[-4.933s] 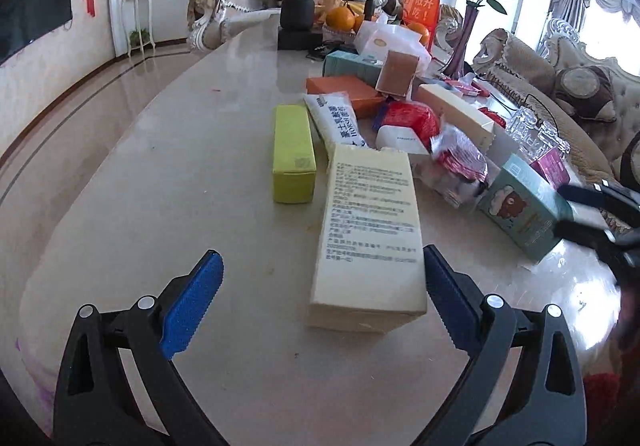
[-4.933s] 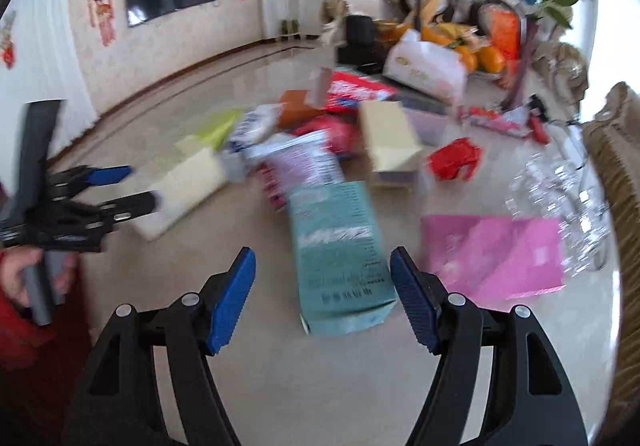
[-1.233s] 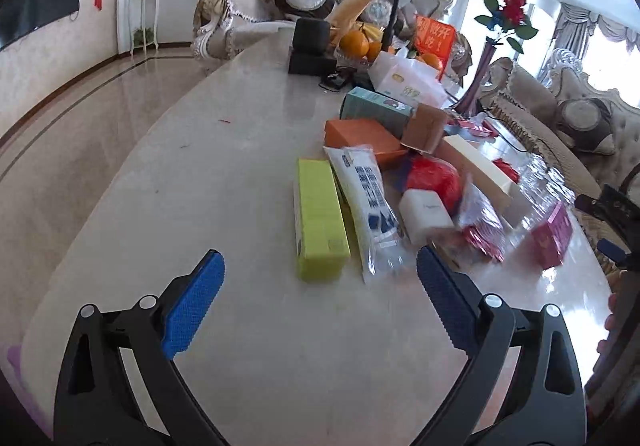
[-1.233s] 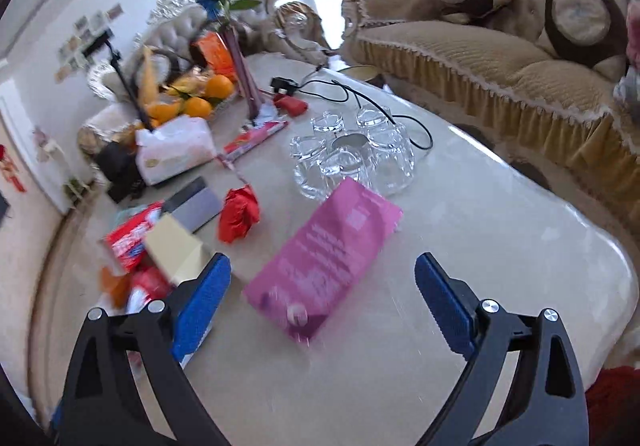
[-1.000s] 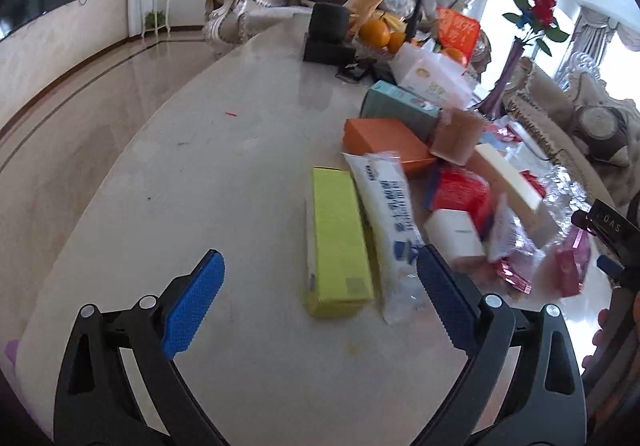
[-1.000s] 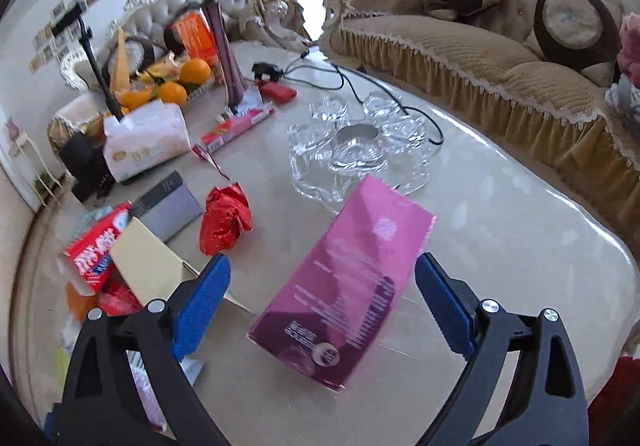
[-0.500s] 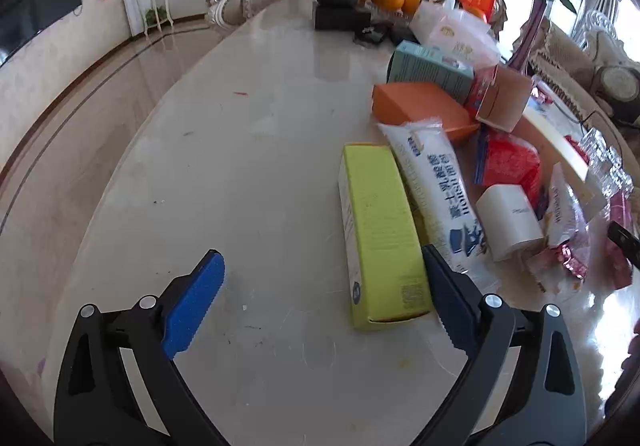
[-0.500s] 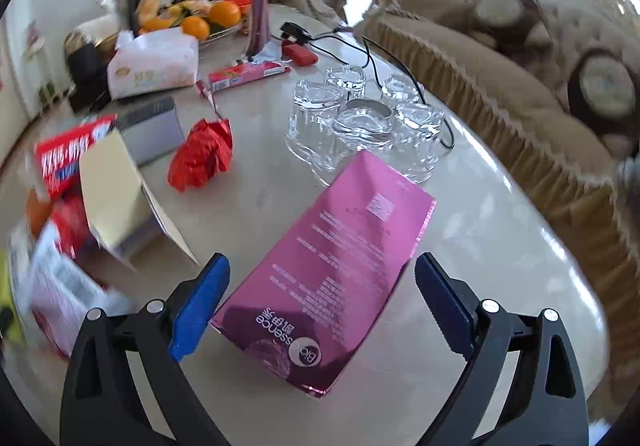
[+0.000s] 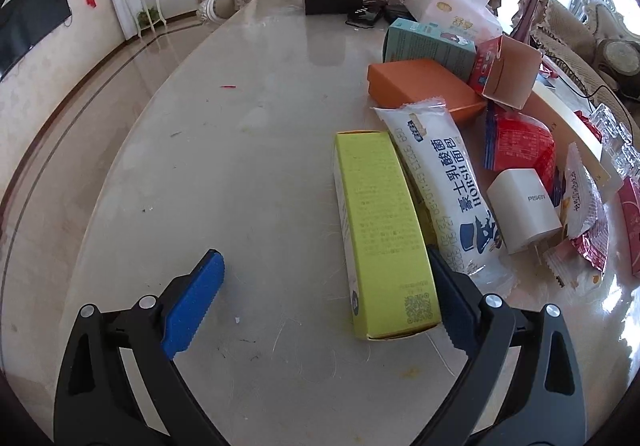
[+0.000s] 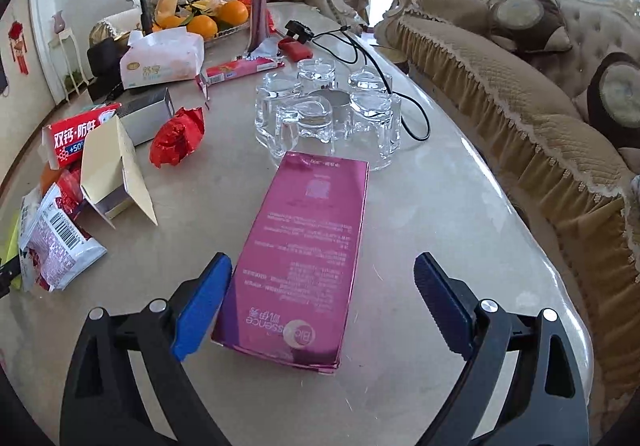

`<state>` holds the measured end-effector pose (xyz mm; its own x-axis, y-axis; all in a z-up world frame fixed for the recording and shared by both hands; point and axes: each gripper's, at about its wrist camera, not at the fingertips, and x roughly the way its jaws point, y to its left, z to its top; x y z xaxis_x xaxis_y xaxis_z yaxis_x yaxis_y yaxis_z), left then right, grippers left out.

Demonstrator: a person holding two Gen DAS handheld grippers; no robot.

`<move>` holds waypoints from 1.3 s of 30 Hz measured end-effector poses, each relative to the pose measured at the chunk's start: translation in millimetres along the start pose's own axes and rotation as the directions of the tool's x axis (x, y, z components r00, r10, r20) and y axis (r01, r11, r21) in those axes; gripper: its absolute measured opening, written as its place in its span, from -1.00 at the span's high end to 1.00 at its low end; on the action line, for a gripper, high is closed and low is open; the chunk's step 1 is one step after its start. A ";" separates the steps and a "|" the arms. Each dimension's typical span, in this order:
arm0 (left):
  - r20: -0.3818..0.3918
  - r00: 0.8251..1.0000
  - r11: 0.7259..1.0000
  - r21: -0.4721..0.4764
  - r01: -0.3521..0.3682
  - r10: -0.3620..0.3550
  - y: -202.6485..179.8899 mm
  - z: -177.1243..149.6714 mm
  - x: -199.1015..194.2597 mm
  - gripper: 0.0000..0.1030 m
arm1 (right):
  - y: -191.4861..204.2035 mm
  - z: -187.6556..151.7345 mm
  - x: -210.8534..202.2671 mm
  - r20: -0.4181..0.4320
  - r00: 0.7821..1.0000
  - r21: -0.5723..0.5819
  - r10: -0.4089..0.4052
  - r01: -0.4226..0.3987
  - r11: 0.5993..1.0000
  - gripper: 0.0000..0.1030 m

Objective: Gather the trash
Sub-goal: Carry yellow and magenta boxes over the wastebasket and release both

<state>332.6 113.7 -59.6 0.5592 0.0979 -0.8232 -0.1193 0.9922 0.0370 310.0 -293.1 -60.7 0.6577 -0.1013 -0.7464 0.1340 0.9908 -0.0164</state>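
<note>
Both hand-held grippers spread wide over boxes on the pale marble table (image 9: pixel 248 150).

The left hand-held gripper (image 9: pixel 320 302) has its jaws apart; the long yellow-green cardboard box (image 9: pixel 380 230) lies flat with its near end just beside the right finger, well clear of the left one. Beside the box lies a white bread wrapper with blue print (image 9: pixel 444 190). The right hand-held gripper (image 10: pixel 324 306) gapes around the near end of the shiny magenta carton (image 10: pixel 304 250), gripping nothing; the carton lies just in front of a cluster of clear glass cups (image 10: pixel 332 114).

The long box (image 9: pixel 382 230) lies left of the bread packet (image 9: pixel 444 186), both on the table (image 9: pixel 224 174).
</note>
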 end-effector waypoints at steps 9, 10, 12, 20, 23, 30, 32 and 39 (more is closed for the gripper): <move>0.002 1.000 1.000 0.006 0.004 -0.004 -0.2 -0.1 0.2 -0.76 | 19.1 -5.9 8.9 -0.044 0.998 -0.053 -0.044 0.041 0.998 -0.39; 0.011 1.000 1.000 0.011 0.007 -0.007 -0.7 -0.1 -2.3 -0.62 | 16.2 -6.7 7.4 -0.047 0.999 -0.037 -0.021 0.019 0.999 -0.17; 0.021 1.000 1.000 0.020 0.002 -0.002 -0.8 1.3 -9.7 0.43 | 11.1 -6.4 3.1 -0.052 0.998 -0.020 0.036 -0.037 0.999 -0.15; 0.175 0.974 0.990 0.003 0.144 -0.142 16.0 -22.4 -100.3 0.43 | -6.0 -16.4 -83.2 0.104 0.962 -0.008 0.251 -0.252 0.968 -0.15; 0.245 0.941 0.973 0.073 0.220 -0.232 12.7 -61.9 -158.2 0.43 | -8.5 -39.8 -130.6 0.154 0.921 -0.075 0.358 -0.351 0.934 -0.15; 0.094 0.922 0.913 0.212 0.349 -0.375 -17.7 -189.9 -203.6 0.43 | 5.9 -144.2 -192.3 0.008 0.844 -0.228 0.537 -0.521 0.822 -0.15; -0.016 0.921 0.898 0.217 0.383 -0.389 -32.3 -228.3 -194.3 0.43 | 13.1 -179.5 -197.1 -0.096 0.817 -0.225 0.569 -0.574 0.787 -0.15; -0.342 0.868 0.890 0.152 0.430 -0.360 -60.9 -318.3 -112.8 0.43 | 31.2 -278.7 -116.6 -0.426 0.812 -0.197 0.398 -0.513 0.835 -0.15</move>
<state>15.6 17.6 -149.3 0.2476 -0.2991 -0.9215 0.2587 0.9370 -0.2346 30.9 -225.5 -159.6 0.2714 0.3505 -0.8964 -0.3716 0.8973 0.2383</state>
